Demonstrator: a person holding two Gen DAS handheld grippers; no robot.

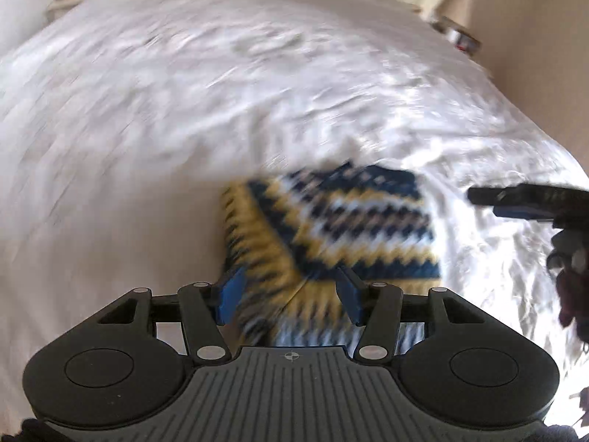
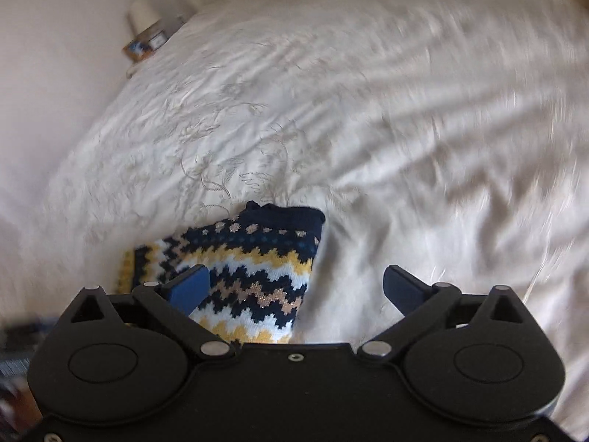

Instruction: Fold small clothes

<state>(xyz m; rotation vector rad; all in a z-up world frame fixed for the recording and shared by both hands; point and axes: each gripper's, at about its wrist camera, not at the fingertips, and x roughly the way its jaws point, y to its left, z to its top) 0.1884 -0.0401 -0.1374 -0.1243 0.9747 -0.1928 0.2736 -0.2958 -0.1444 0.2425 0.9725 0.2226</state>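
A small knitted garment [image 1: 331, 228] in navy, yellow and white zigzag lies folded into a compact block on the white bedspread [image 1: 184, 110]. My left gripper [image 1: 289, 293] is open just above its near edge, with the blue pads on either side of the knit and nothing held. My right gripper [image 2: 296, 287] is open and empty; its left pad hangs over the garment [image 2: 254, 269] and its right pad over bare bedspread [image 2: 405, 147]. The right gripper's fingers [image 1: 515, 199] show at the right edge of the left wrist view, apart from the garment.
The wrinkled, embroidered white bedspread fills both views. A bedside surface with small items [image 2: 147, 42] stands beyond the bed's far left corner. Another cluttered surface [image 1: 460, 35] sits by the beige wall at the far right.
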